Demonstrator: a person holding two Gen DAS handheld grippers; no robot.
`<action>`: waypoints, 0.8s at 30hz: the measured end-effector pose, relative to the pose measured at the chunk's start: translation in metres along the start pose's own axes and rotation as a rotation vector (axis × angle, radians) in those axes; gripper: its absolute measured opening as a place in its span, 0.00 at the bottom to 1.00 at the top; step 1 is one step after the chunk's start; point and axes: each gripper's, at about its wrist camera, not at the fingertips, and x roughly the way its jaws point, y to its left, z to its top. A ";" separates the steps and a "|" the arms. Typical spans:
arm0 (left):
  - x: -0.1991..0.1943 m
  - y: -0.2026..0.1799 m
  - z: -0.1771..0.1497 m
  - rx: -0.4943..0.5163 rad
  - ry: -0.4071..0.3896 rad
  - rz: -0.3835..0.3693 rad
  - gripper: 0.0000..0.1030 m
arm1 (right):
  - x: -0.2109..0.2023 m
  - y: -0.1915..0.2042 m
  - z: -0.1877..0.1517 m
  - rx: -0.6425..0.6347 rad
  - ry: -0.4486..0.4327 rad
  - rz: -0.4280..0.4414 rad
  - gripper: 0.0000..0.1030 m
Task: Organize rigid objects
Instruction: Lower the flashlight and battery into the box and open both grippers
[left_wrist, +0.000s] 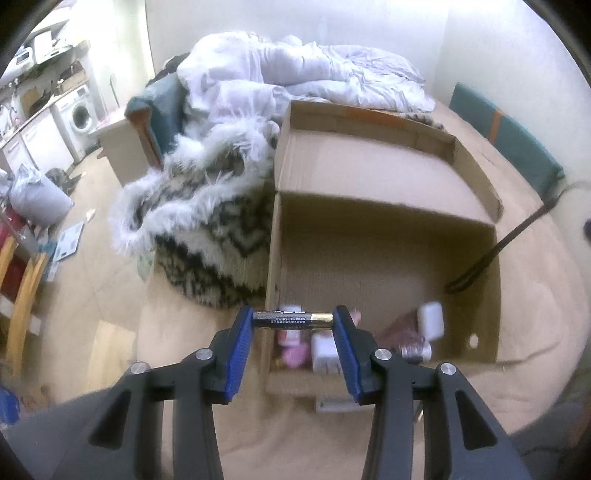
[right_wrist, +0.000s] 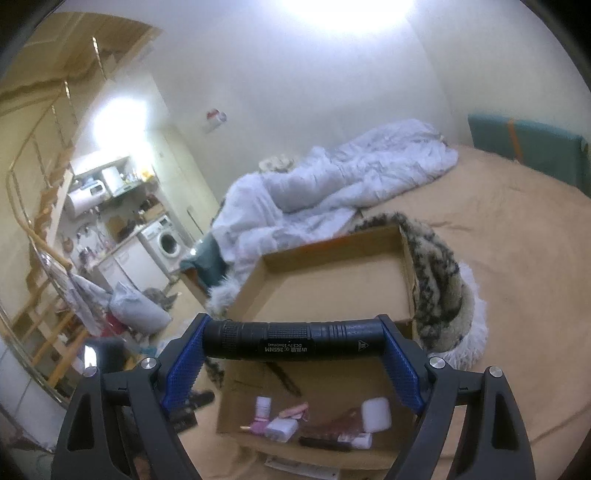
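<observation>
Battery (left_wrist: 293, 319) & torch (right_wrist: 293, 339) lie crosswise, clamped end-to-end in L/R jaws.

one battery (left_wrist: 293, 319), one flashlight (right_wrist: 291, 339), one cardboard box (left_wrist: 384, 221), two grippers (left_wrist: 293, 325) (right_wrist: 293, 347), one duvet (right_wrist: 332, 181)

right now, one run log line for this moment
left hand-held gripper: shut on battery | right hand-held gripper: shut on flashlight | both above cardboard box

Battery (left_wrist: 293, 319) and flashlight (right_wrist: 291, 339), crosswise, aloft
</observation>
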 end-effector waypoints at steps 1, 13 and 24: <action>0.005 -0.004 0.003 0.008 0.002 0.000 0.39 | 0.008 -0.003 -0.003 0.006 0.016 -0.006 0.90; 0.079 -0.037 -0.012 0.116 0.064 -0.003 0.39 | 0.085 -0.040 -0.063 0.074 0.260 -0.069 0.90; 0.095 -0.041 -0.023 0.114 0.100 0.020 0.39 | 0.126 -0.042 -0.088 0.099 0.423 0.013 0.90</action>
